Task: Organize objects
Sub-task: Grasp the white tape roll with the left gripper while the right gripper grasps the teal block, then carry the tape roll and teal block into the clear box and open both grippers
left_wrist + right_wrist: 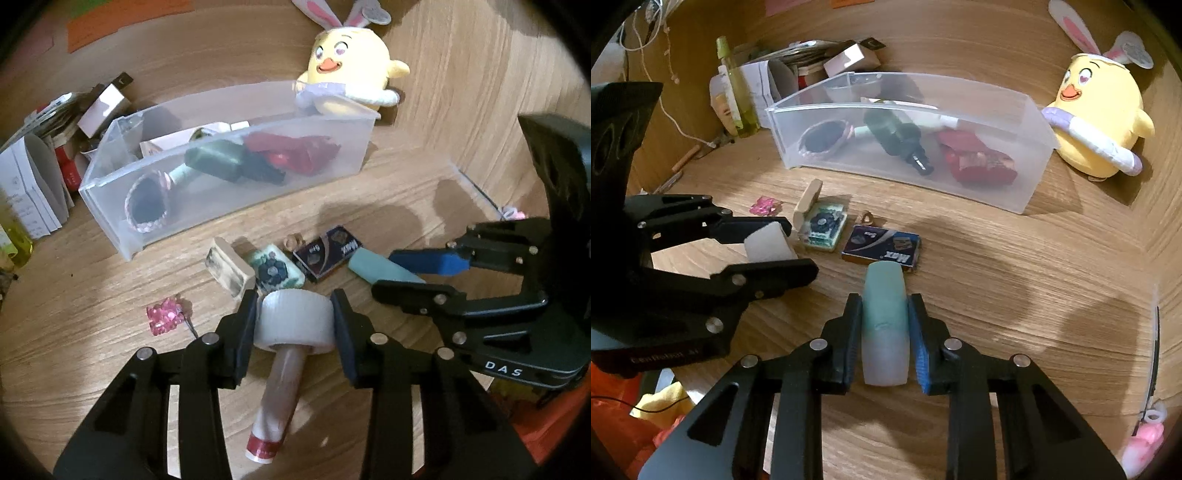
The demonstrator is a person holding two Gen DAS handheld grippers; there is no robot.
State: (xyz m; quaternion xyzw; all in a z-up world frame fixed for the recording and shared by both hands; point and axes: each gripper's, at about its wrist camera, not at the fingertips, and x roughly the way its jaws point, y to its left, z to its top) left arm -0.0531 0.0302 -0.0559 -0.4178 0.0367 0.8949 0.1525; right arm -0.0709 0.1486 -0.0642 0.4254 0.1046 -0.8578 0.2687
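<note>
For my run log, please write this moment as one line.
left gripper: shut on white-capped tube | right gripper: shut on teal tube | clear bin: partly filled

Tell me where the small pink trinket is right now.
The pink trinket lies loose on the wooden table, left of the left gripper in the left wrist view, just below-left of the beige block.

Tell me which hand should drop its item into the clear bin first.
Probably the right. The right tool is clamped on the teal tube, pointing toward the clear bin, with only a dark blue box between. The left tool, gripping the white-capped tube, faces more clutter.
</note>
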